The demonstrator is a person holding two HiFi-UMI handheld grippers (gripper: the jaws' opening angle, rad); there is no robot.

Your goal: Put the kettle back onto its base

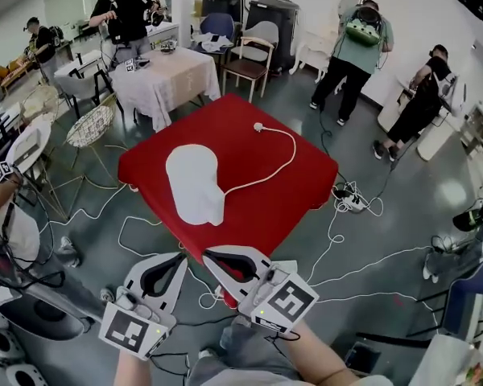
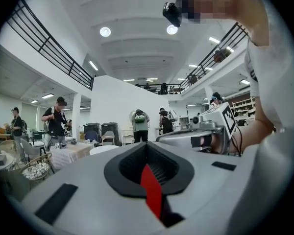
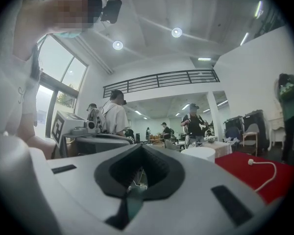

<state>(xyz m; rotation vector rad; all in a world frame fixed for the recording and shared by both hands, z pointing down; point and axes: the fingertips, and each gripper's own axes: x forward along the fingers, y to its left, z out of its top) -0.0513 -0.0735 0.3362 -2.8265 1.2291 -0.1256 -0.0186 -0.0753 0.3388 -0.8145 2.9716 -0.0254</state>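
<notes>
A white kettle (image 1: pixel 195 182) stands on the red table (image 1: pixel 290 199), and a white cord (image 1: pixel 282 163) runs from its foot to a loose plug (image 1: pixel 258 126). I cannot tell its base apart from the kettle. Both grippers hang off the table's near edge, side by side and level. My left gripper (image 1: pixel 181 257) is shut with nothing in it, and so is my right gripper (image 1: pixel 209 256). The kettle's top (image 2: pixel 103 149) shows past the shut left gripper (image 2: pixel 147 145). The right gripper view shows the kettle (image 3: pixel 198 153) and the plug (image 3: pixel 251 162) beyond the shut right gripper (image 3: pixel 139 147).
White cables (image 1: pixel 330 248) and a power strip (image 1: pixel 352 203) lie on the grey floor around the table. A cloth-covered table (image 1: pixel 165 75) and chairs (image 1: pixel 248 59) stand behind it. Several people stand at the back and right. Wire baskets (image 1: pixel 90 125) sit at the left.
</notes>
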